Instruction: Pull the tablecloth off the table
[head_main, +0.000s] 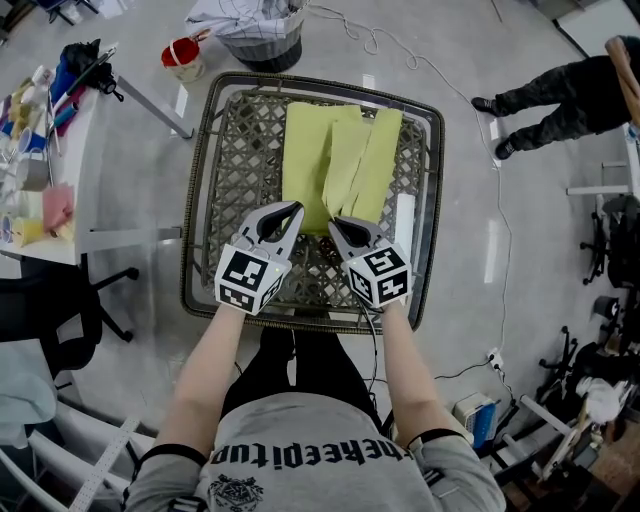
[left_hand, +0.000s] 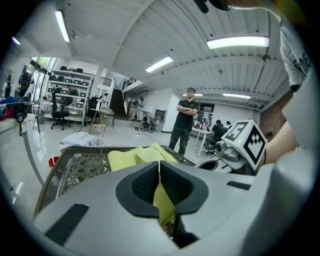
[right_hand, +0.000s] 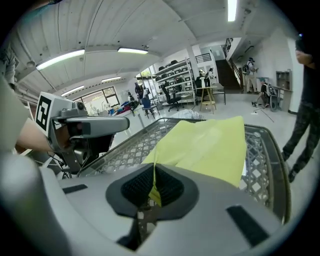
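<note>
**A:** Where's the tablecloth (head_main: 335, 150)?

**B:** It's yellow and rumpled, at upper centre of the frame on the wicker bench (head_main: 232, 150). The left claw (head_main: 288, 210) and right claw (head_main: 336, 226) are each pressed together on a thin fold of its near edge.

**A:** What's the risk?

**B:** With so little cloth pinched, an uneven tug could slip one fold free. The cloth might also drag and catch on the bench rim.
</note>
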